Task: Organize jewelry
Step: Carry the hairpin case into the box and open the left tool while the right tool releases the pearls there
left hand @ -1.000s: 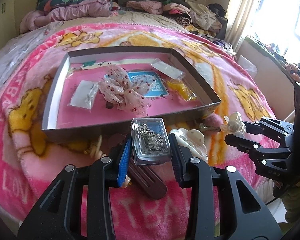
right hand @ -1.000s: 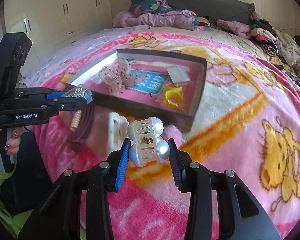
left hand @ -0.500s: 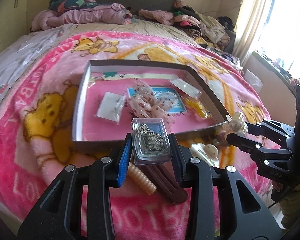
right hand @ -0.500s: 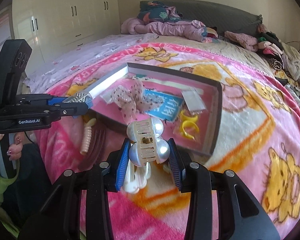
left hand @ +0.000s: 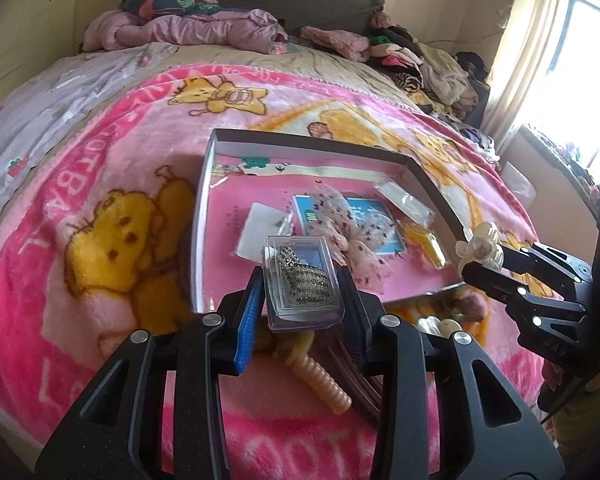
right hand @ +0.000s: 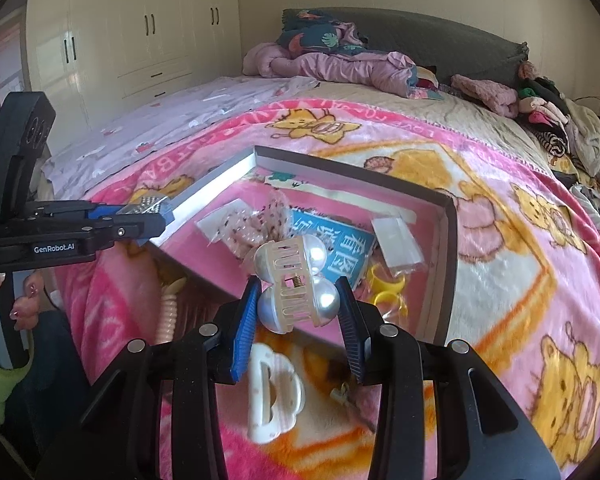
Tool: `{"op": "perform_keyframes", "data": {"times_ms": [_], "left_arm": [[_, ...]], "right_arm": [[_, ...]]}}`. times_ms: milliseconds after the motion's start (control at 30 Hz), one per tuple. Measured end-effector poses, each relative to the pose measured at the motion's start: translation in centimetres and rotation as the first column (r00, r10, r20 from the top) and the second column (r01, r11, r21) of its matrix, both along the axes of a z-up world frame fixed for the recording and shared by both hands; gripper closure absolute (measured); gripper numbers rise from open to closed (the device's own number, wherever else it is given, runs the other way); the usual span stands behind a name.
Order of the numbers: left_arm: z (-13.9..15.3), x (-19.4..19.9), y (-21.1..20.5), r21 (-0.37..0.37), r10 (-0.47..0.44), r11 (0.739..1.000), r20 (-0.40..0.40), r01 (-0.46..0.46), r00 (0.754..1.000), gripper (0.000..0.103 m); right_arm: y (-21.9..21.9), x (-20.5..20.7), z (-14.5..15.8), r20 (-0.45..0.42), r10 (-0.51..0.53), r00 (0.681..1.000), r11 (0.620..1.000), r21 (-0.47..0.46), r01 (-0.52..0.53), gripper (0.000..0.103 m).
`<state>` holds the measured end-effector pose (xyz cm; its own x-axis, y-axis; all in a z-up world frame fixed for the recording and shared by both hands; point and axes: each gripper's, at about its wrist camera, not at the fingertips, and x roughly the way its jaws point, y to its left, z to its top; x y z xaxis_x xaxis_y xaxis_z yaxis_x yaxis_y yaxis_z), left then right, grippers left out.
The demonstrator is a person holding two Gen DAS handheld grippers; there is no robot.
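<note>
**A:** Standing by the bed here. Left tool (left hand: 300, 276) is clamped on a clear plastic case (left hand: 302, 280) with a rhinestone piece inside, right tool (right hand: 298, 300) is clamped on a pearl claw clip (right hand: 294, 280). Both hover at the near rim of the shallow box (left hand: 202, 216) on the pink blanket (left hand: 100, 152).

**B:** What's left loose?

**A:** White claw clip (right hand: 272, 392) and a ribbed cream clip (left hand: 320, 376) on the blanket, just short of the box.

**B:** I'd carry both past the near wall, go low over bare pink floor, dodge the speckled bow (left hand: 340, 224), then let go.
</note>
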<state>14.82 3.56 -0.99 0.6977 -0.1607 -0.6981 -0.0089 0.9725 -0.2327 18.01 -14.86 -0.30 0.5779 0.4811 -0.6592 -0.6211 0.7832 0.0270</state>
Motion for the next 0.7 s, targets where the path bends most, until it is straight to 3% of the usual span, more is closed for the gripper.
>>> {"op": "perform_keyframes", "data": {"times_ms": [700], "left_arm": [[-0.4,4.7,1.9,0.020,0.047,0.999,-0.023,-0.047,0.999,0.075]], "right_arm": [[-1.8,5.2,-0.6,0.019,-0.135,0.991,0.990,-0.023,0.136,0.067]]}}
